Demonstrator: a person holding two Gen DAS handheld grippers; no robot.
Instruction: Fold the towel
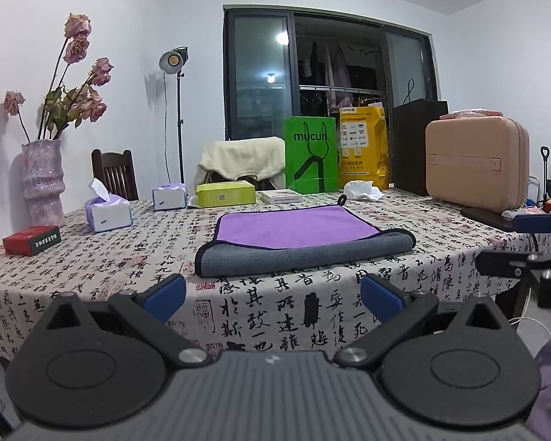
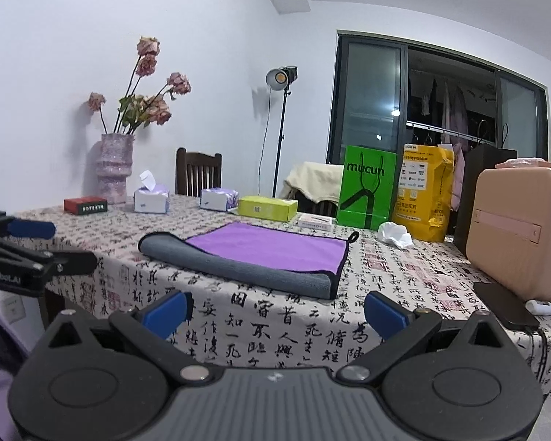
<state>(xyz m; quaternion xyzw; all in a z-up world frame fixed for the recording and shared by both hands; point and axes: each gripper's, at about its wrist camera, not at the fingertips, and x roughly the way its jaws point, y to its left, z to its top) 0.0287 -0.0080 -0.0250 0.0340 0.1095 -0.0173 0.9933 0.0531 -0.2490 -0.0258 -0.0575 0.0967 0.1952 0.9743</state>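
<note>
While the towel [image 1: 297, 237] lies on the patterned table [image 1: 92, 264] with its grey near edge rolled over the purple face, both tools hang back off the table's near side, clear of the cloth. The left gripper [image 1: 273, 296] has its jaws spread wide and holds nothing; the right gripper [image 2: 277, 310] is likewise released and empty. One fold looks begun or loosely made, so the step in hand is probably the approach for another fold. That would call for each gripper to reach a corner of the near grey edge and pinch it cleanly. A crumpled tissue [image 2: 395, 234] and a green bag [image 2: 367, 187] stand behind the towel, a pink case [image 2: 518, 231] and a dark phone [image 2: 503, 305] to its right; none blocks the near edge.
</note>
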